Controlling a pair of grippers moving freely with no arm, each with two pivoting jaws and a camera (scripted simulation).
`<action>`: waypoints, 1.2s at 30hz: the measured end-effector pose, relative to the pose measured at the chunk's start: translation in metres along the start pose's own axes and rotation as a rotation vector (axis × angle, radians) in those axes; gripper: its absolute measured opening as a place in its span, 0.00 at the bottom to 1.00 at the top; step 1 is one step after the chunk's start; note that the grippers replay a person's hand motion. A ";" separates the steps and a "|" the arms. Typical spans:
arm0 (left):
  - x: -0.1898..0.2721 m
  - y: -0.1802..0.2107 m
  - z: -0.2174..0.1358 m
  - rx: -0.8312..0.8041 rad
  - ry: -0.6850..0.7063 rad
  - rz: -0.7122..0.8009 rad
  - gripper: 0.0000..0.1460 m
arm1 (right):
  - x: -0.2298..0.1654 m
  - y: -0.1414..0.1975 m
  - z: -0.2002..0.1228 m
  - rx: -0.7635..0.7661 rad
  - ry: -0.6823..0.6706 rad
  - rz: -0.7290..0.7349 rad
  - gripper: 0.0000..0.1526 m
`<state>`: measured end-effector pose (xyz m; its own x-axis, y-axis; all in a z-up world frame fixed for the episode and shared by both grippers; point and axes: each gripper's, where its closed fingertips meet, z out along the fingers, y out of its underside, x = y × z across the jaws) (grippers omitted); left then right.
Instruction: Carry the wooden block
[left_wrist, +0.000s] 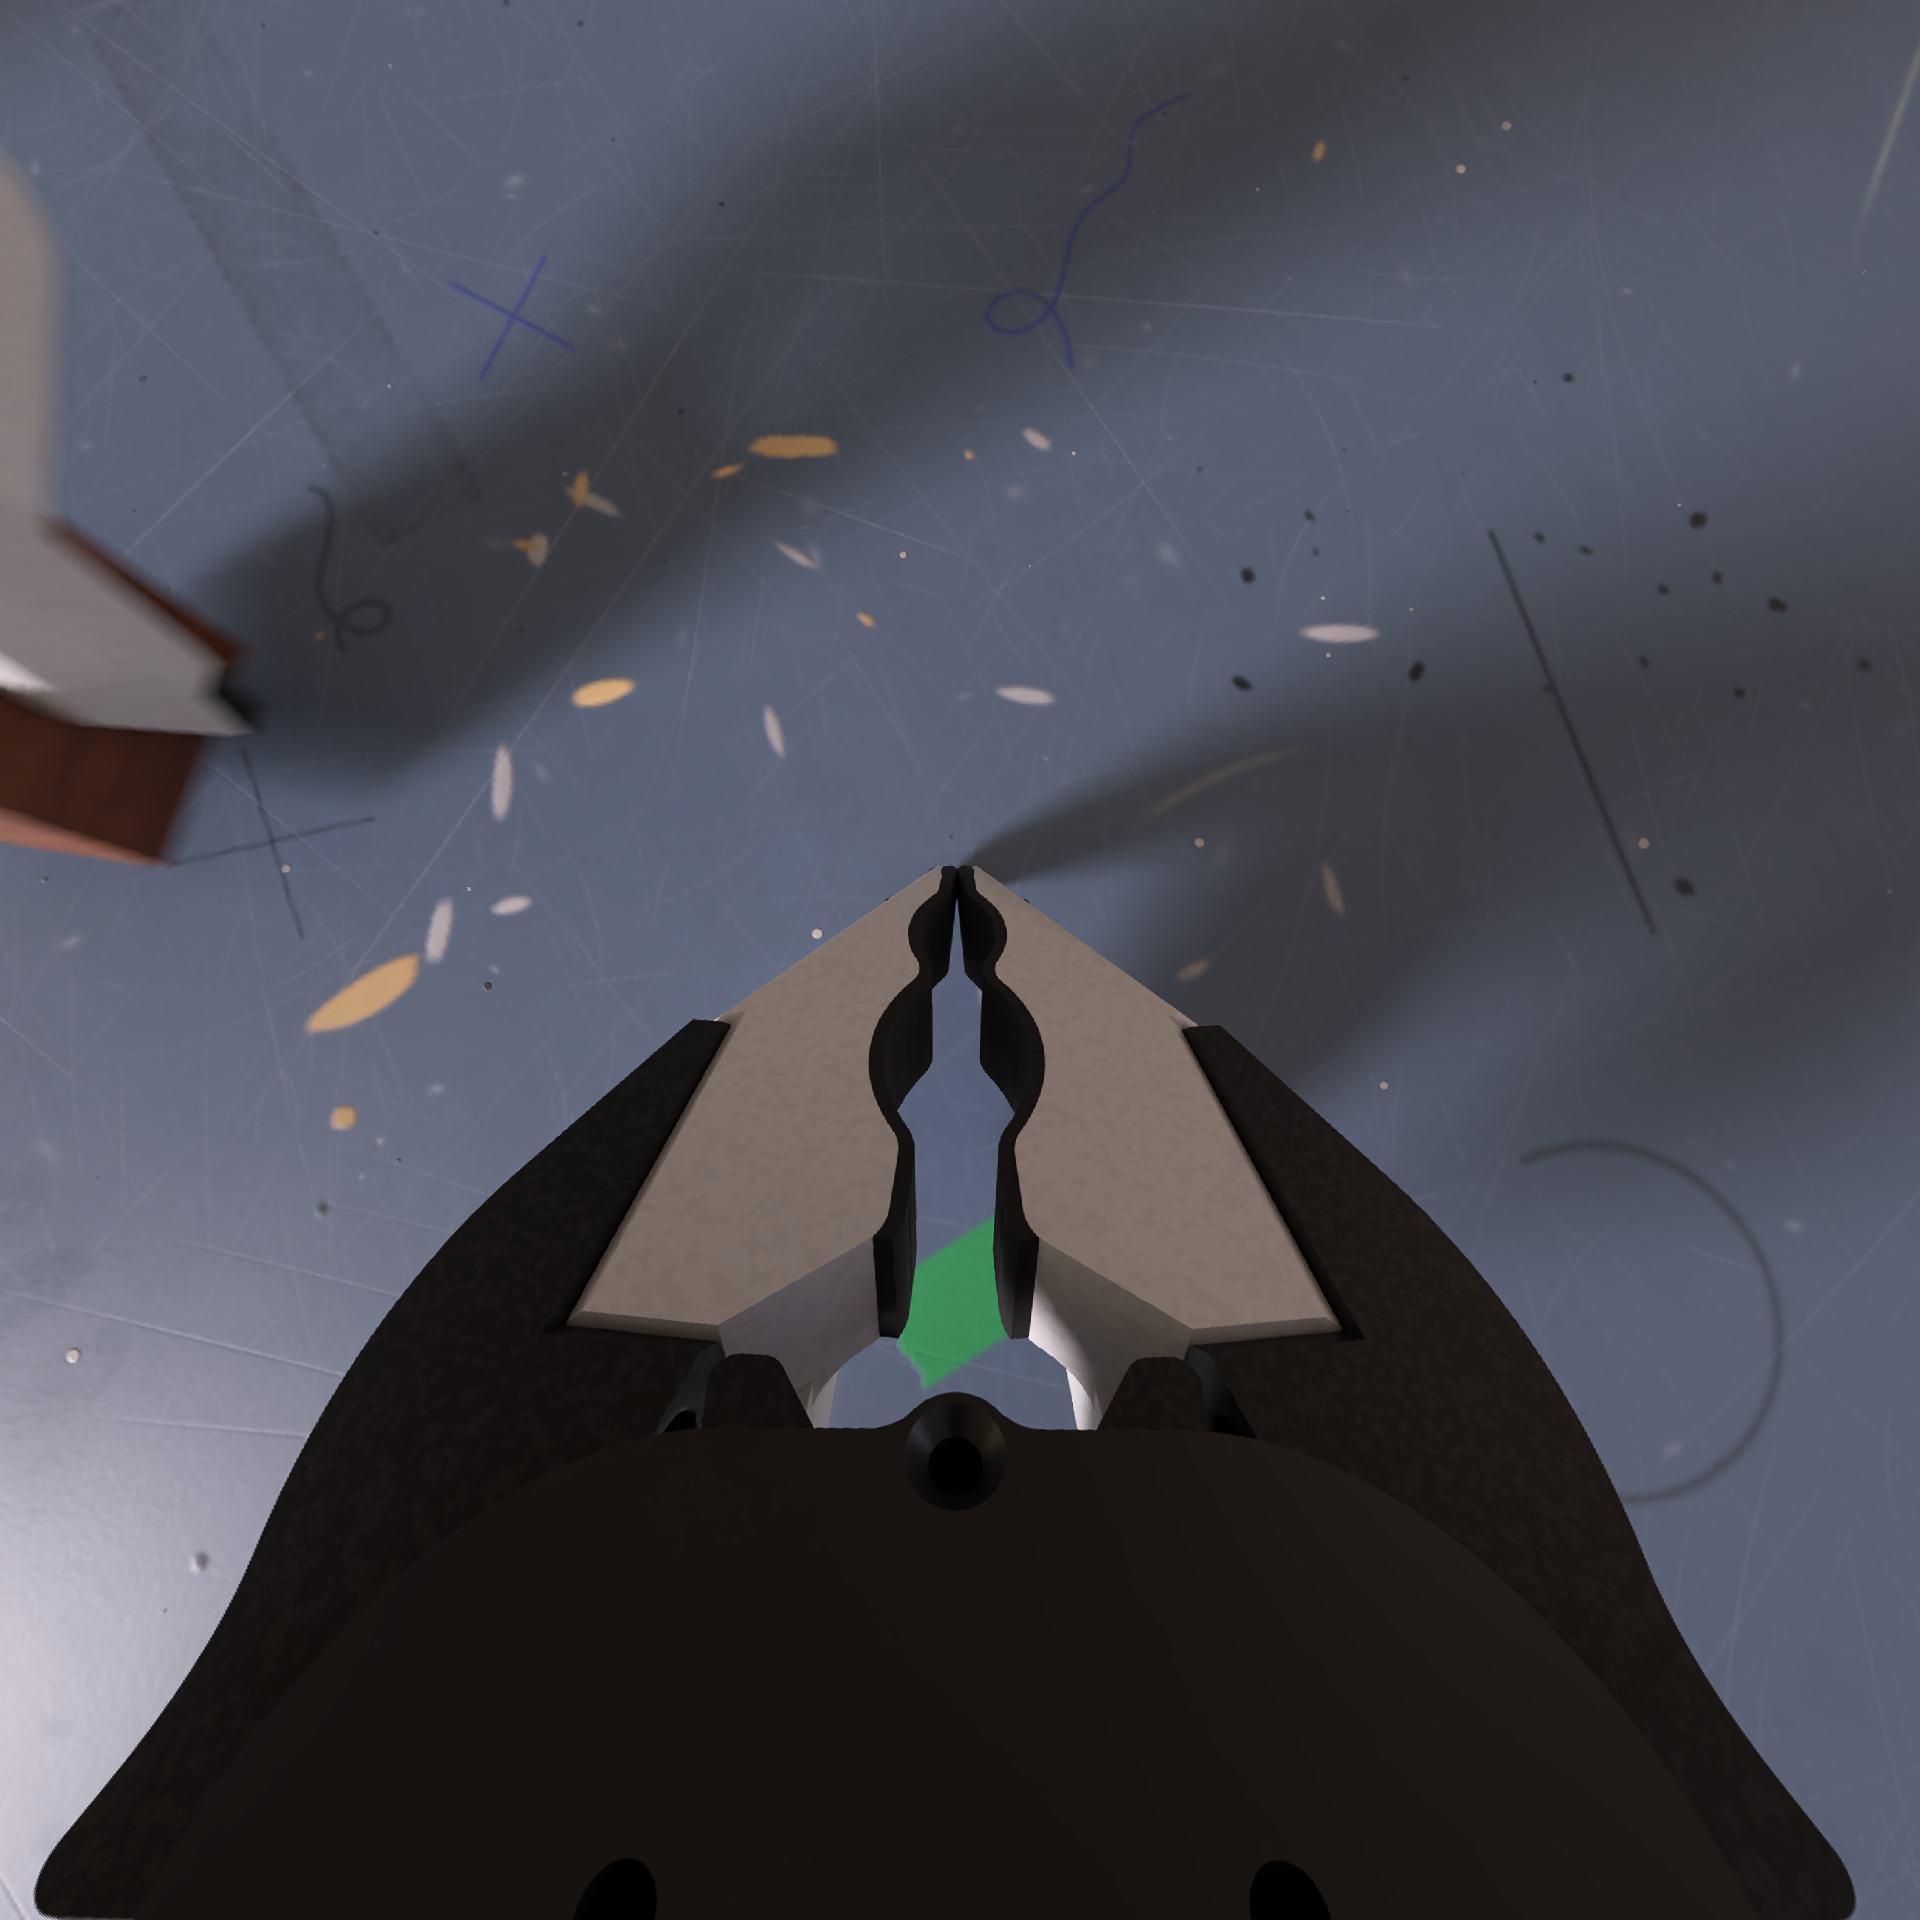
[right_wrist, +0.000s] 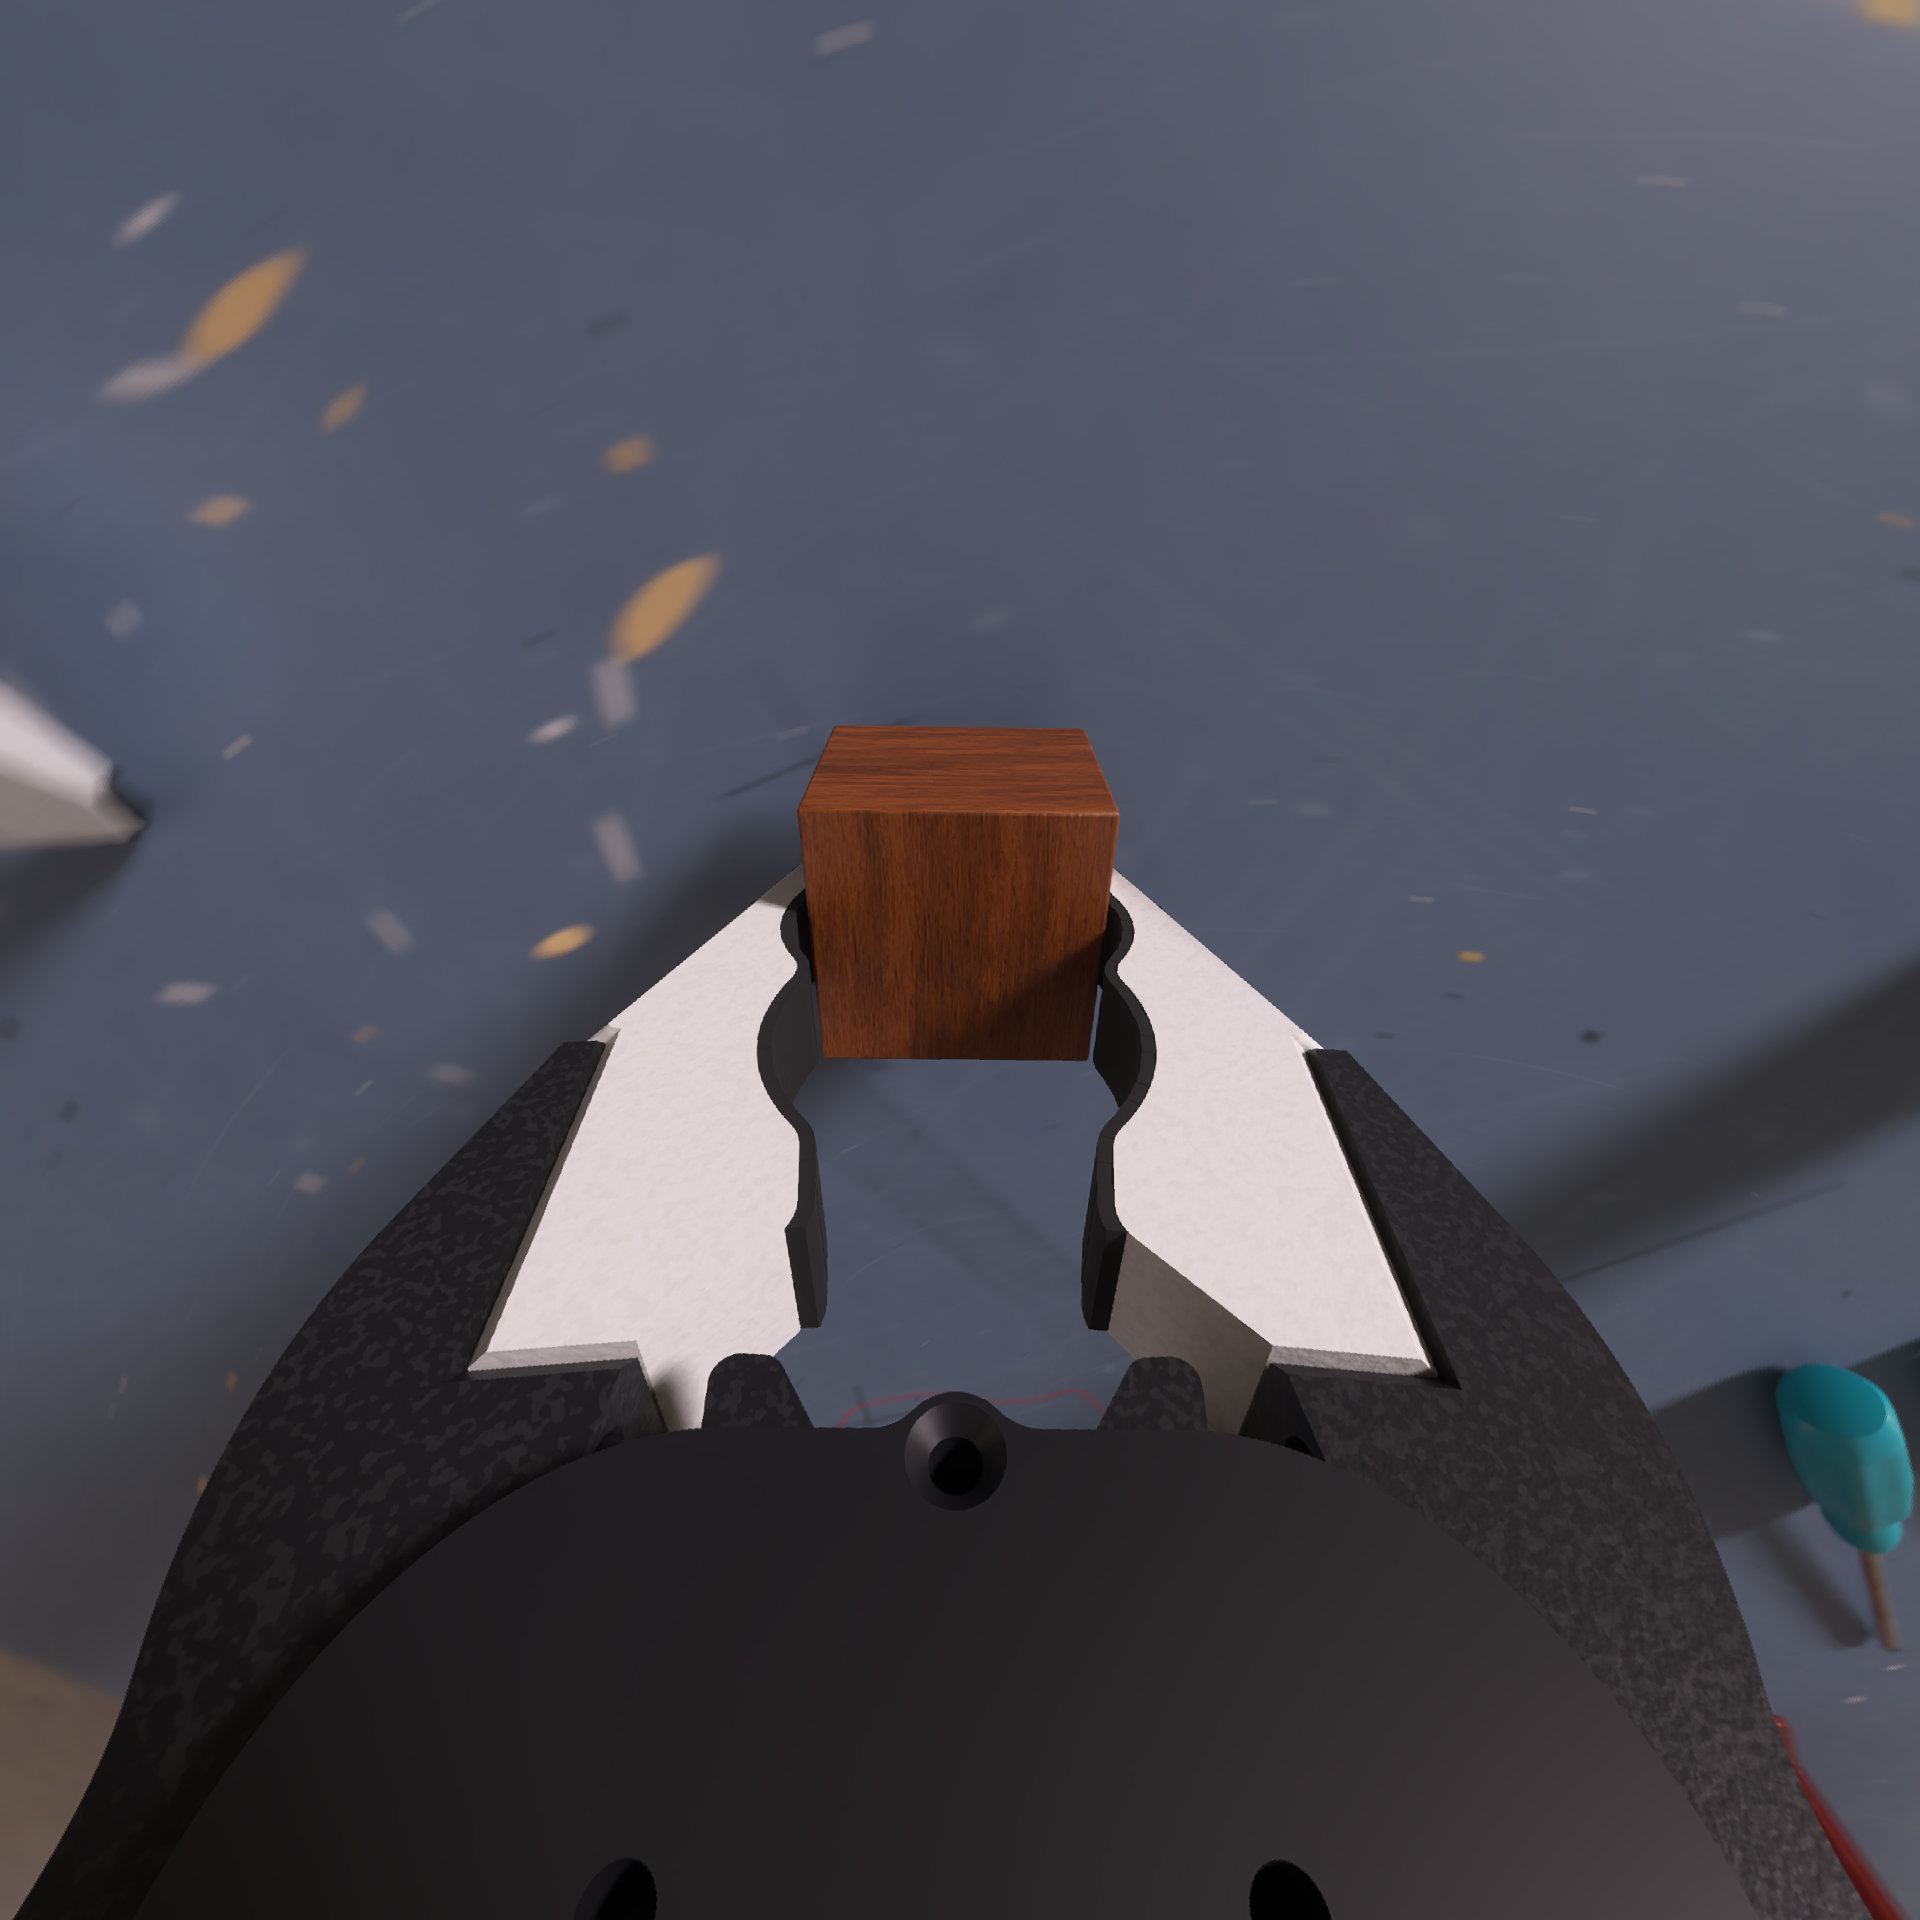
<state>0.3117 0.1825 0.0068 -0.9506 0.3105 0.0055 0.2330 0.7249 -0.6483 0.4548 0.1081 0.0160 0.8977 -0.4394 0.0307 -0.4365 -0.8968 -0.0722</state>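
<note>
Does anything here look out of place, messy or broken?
Nothing looks broken. The wooden block sits squarely between the right gripper fingertips. The blue table is scratched, scribbled on and flecked with paint. A teal screwdriver lies loose at the side. The left gripper is shut and empty.

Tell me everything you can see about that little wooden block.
The wooden block is a small cube of reddish-brown wood with dark, fine grain running down its near face. It looks solid, smooth and sharp-edged. It sits square and level between the tips of the right gripper, whose two black inner pads press its left and right sides. Nothing else touches it; the blue-grey speckled table shows behind and beneath it. In the left wrist view it appears at the left edge, clamped the same way.
</note>
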 end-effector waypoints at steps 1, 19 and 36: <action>0.000 0.000 0.000 0.000 0.003 -0.001 0.00 | -0.018 0.003 -0.001 -0.021 -0.011 -0.057 0.34; 0.001 0.000 0.000 -0.006 -0.001 -0.003 0.00 | -0.061 -0.015 0.000 0.065 -0.036 -0.175 0.34; 0.001 -0.002 0.001 -0.007 -0.011 -0.010 0.00 | -0.006 -0.031 0.002 0.072 0.031 -0.057 0.34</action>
<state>0.3099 0.1808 0.0068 -0.9549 0.2968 0.0038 0.2251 0.7323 -0.6427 0.4628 0.1389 0.0162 0.9182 -0.3903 0.0679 -0.3784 -0.9149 -0.1408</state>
